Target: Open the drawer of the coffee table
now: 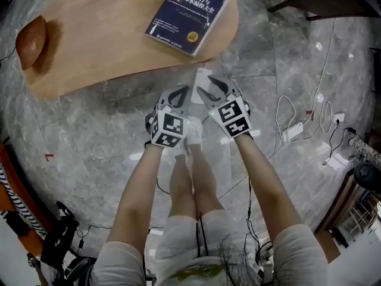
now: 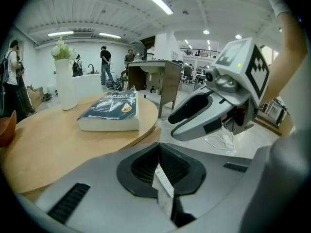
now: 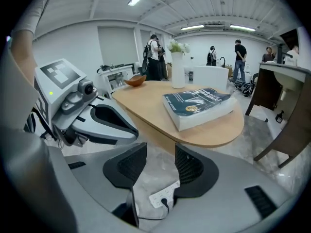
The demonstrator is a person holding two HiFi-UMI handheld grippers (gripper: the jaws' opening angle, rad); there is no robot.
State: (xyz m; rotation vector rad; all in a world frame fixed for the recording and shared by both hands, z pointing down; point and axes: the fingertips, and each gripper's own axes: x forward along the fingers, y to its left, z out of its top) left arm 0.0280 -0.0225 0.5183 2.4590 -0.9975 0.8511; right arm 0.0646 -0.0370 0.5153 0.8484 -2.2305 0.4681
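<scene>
The left gripper [image 2: 159, 148] had its jaws together with nothing clamped between them. Only a thin sliver of white showed past the closed tips. The right gripper [image 3: 160, 152] had its jaws apart and empty. Through the gap showed the floor [image 3: 155, 171] and a white power strip [image 3: 163, 195] with a black plug in it.

In the head view the two grippers hung side by side, near each other but apart, above the grey marble floor and in front of the person's legs. Each hand was tucked under its marker cube [image 1: 168, 130], and both grippers pointed ahead and downward at the table [image 1: 89, 52]. The left gripper view showed the right gripper close at its right, and the right gripper view showed the left one close at its left.

The table was a low wooden oval, and its near edge lay just ahead of both sets of tips. The drawer could not be made out in any view; only the table's wooden rim and top were seen.

A thick dark blue book [image 1: 186, 16] lay flat at the table's right end, near the edge closest to the grippers. A brown wooden bowl [image 1: 31, 40] sat at the left end, well apart from the book. A tall white vase [image 3: 178, 69] with flowers stood on the far side. Beyond the table several people [image 3: 238, 57] stood in the room.
</scene>
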